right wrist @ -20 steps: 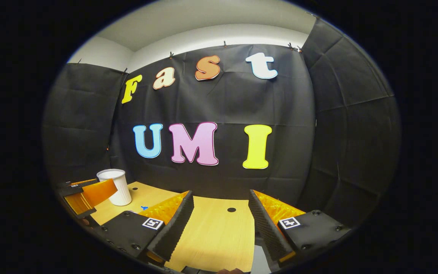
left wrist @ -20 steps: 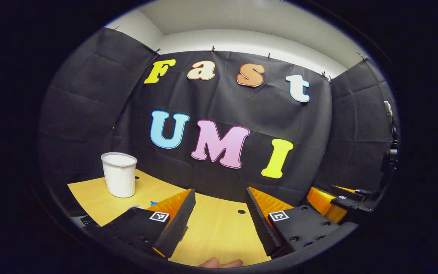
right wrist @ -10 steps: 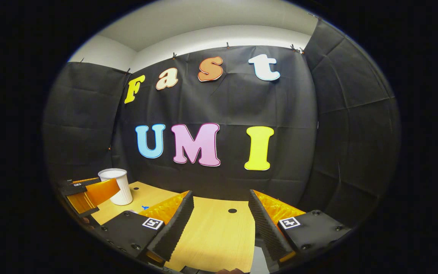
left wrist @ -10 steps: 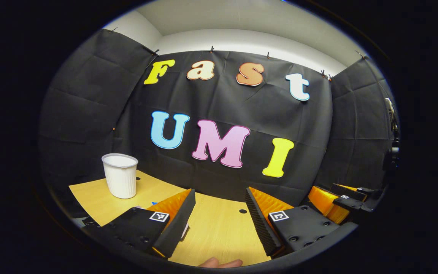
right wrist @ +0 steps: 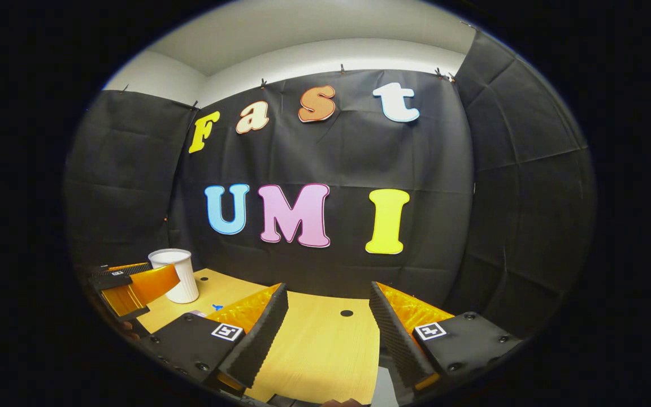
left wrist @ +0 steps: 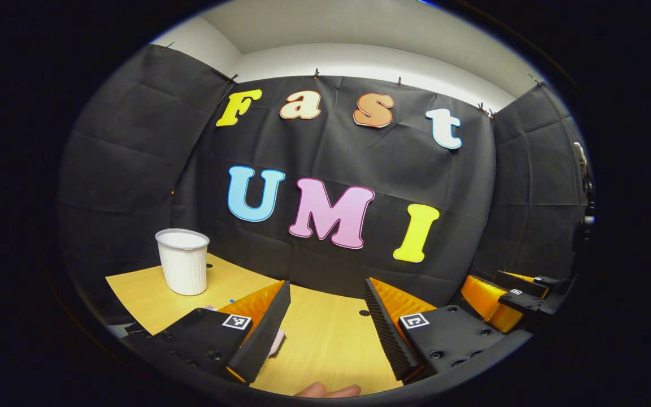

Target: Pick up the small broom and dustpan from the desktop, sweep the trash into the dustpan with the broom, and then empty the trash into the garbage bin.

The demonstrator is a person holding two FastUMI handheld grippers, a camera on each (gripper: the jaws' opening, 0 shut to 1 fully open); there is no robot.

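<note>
The white ribbed garbage bin (left wrist: pixel 182 262) stands upright at the far left of the yellow wooden desktop (left wrist: pixel 325 339). My left gripper (left wrist: pixel 326 288) is open above the desk with nothing between its fingers. A small pink scrap (left wrist: pixel 276 342) lies by its left finger, and a tiny blue scrap (left wrist: pixel 231 301) lies nearer the bin. In the right gripper view my right gripper (right wrist: pixel 328 289) is open and empty too. There the bin (right wrist: pixel 176 275) stands at the left, behind the left gripper (right wrist: pixel 127 285), with the blue scrap (right wrist: pixel 215 307) close by. The right gripper (left wrist: pixel 506 297) shows at the right edge of the left gripper view.
Black cloth walls close the desk at the back and on both sides. A small dark hole (right wrist: pixel 346 312) sits in the desktop ahead of the right gripper. A grey flat piece (right wrist: pixel 385 387) shows at the bottom edge. A fingertip (left wrist: pixel 325 390) shows under the left gripper.
Both grippers have drifted slightly. The bin has slid a little to the right in the left gripper view, and the pink scrap has come out from beside that gripper's left finger. Both stay open.
</note>
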